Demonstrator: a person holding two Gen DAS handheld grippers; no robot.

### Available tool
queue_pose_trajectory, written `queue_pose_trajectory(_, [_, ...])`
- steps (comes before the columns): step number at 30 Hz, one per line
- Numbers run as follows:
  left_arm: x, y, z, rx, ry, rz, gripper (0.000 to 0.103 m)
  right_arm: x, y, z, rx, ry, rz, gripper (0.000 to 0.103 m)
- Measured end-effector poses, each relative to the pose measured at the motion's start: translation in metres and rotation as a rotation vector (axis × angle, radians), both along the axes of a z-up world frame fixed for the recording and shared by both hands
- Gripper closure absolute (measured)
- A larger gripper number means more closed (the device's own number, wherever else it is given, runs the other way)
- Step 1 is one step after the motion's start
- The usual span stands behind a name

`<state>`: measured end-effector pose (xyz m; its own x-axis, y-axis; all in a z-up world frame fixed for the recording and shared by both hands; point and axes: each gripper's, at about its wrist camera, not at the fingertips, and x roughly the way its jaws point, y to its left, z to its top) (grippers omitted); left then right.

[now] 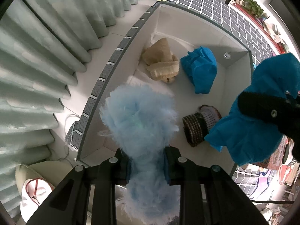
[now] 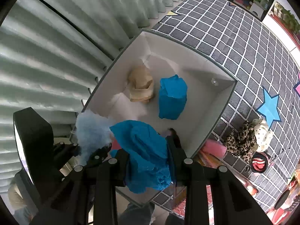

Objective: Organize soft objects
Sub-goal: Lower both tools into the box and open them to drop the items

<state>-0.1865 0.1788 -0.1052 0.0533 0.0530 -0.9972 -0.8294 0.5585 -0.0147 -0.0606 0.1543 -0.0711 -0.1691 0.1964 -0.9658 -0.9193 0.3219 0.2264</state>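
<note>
My left gripper [image 1: 148, 166] is shut on a fluffy light-blue soft item [image 1: 139, 120] and holds it over the near left part of a white storage box [image 1: 238, 75]. It also shows in the right wrist view [image 2: 90, 129]. My right gripper [image 2: 148, 157] is shut on a bright blue crinkled cloth [image 2: 144, 150], held above the box's near edge; the cloth shows in the left wrist view [image 1: 258, 108]. In the box lie a beige loofah bundle [image 1: 161, 61], a folded blue cloth [image 1: 201, 69] and a brown knitted piece [image 1: 198, 125].
The box [image 2: 221, 105] stands on a grey grid-patterned mat [image 2: 234, 37]. Right of it lie a leopard-print and a white dotted scrunchie [image 2: 249, 136], a pink foam piece [image 2: 215, 147] and a red-black item [image 2: 259, 164]. Pale pleated curtains [image 1: 46, 65] hang at the left.
</note>
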Motion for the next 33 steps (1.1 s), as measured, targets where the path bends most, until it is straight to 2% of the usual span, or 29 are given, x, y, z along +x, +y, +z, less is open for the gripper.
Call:
queue_pose_trajectory(9, [-0.001,0.004,0.000,-0.027,-0.017,0.008,0.072,0.002,0.002,-0.001,-0.002,0.008,-0.010,0.071])
queue_pose_trajectory(11, [-0.002,0.005,0.000,-0.035,-0.029,0.005,0.066,0.002,0.003,-0.002,-0.002,0.007,-0.010,0.071])
queue_pose_trajectory(13, [-0.003,0.007,0.000,-0.045,-0.048,0.005,0.048,0.003,0.003,-0.003,-0.002,0.017,-0.016,0.071])
queue_pose_trajectory(14, [-0.004,0.007,0.001,-0.043,-0.060,0.008,0.043,0.003,0.003,-0.004,-0.002,0.021,-0.017,0.070])
queue_pose_trajectory(16, [-0.004,0.008,0.003,-0.038,-0.080,0.006,0.031,0.002,0.003,-0.003,0.002,0.023,-0.012,0.059])
queue_pose_trajectory(17, [-0.004,0.008,0.005,-0.035,-0.089,0.003,0.028,0.003,0.003,-0.002,0.007,0.024,-0.011,0.053])
queue_pose_trajectory(18, [-0.004,0.008,0.006,-0.034,-0.089,0.001,0.023,0.003,0.002,-0.002,0.009,0.023,-0.013,0.053])
queue_pose_trajectory(22, [-0.001,0.011,0.002,-0.075,-0.047,0.010,0.023,0.008,0.001,0.001,0.015,0.023,-0.033,0.049])
queue_pose_trajectory(24, [-0.001,0.012,0.002,-0.090,-0.060,0.023,0.021,0.010,0.000,0.003,0.022,0.021,-0.040,0.021])
queue_pose_trajectory(27, [0.001,0.011,0.008,-0.093,-0.087,0.015,0.013,0.014,-0.002,0.010,0.041,0.019,-0.050,0.020])
queue_pose_trajectory(28, [0.003,0.011,0.010,-0.094,-0.097,0.010,0.004,0.015,-0.003,0.010,0.042,0.021,-0.049,0.019])
queue_pose_trajectory(29, [0.004,0.010,0.013,-0.094,-0.102,0.009,0.001,0.016,-0.003,0.011,0.041,0.020,-0.050,0.010])
queue_pose_trajectory(30, [0.006,0.010,0.014,-0.090,-0.111,0.012,0.000,0.018,-0.004,0.012,0.041,0.014,-0.054,0.000])
queue_pose_trajectory(33, [0.009,0.013,0.016,-0.102,-0.133,0.022,0.000,0.024,-0.008,0.017,0.057,0.027,-0.071,0.000])
